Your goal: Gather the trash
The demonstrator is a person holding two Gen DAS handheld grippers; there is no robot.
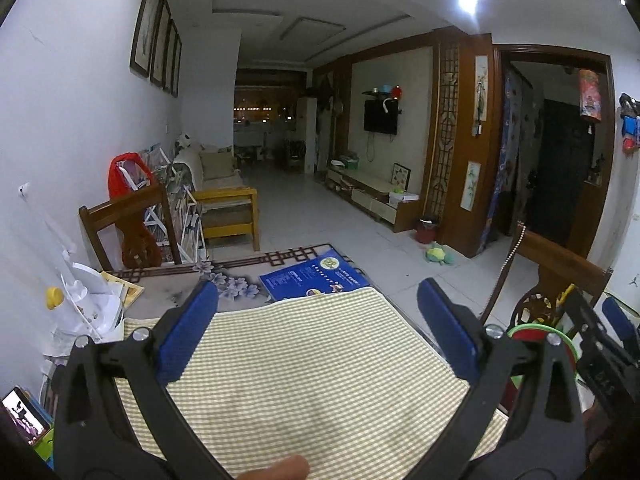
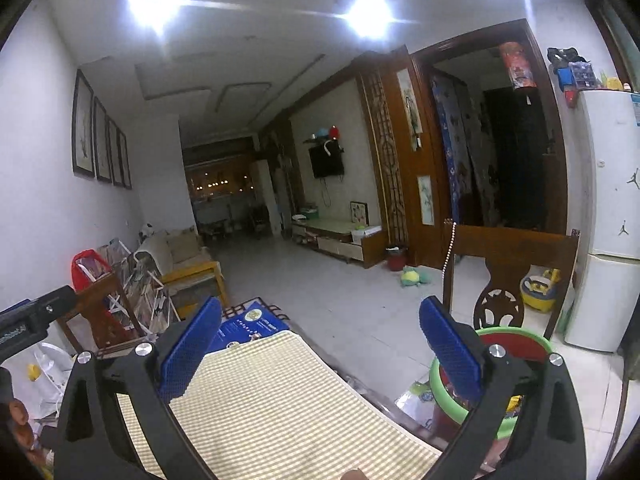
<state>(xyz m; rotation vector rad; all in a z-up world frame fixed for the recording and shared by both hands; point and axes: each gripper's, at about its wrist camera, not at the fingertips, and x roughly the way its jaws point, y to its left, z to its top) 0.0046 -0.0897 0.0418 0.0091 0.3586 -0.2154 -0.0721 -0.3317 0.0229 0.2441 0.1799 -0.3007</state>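
While both tools hang above the table, the left gripper (image 1: 318, 300) has its blue pads spread wide with nothing between them, and the right gripper (image 2: 320, 318) is spread just as wide and equally empty. Under both lies a yellow-and-white checked mat (image 1: 304, 364), bare in the near part. At its far edge a blue printed booklet (image 1: 314, 274) rests on the floral tablecloth (image 1: 224, 284). To the left, beside the wall, crumpled white plastic packaging (image 1: 90, 304) with a small yellow cap (image 1: 54, 297) is heaped on the table. To the right of the table, below its edge, stands a green-rimmed bin (image 2: 516, 350) with a red liner, just in front of a carved wooden chair (image 2: 510, 264). A phone (image 1: 22, 416) glows at the near left corner.
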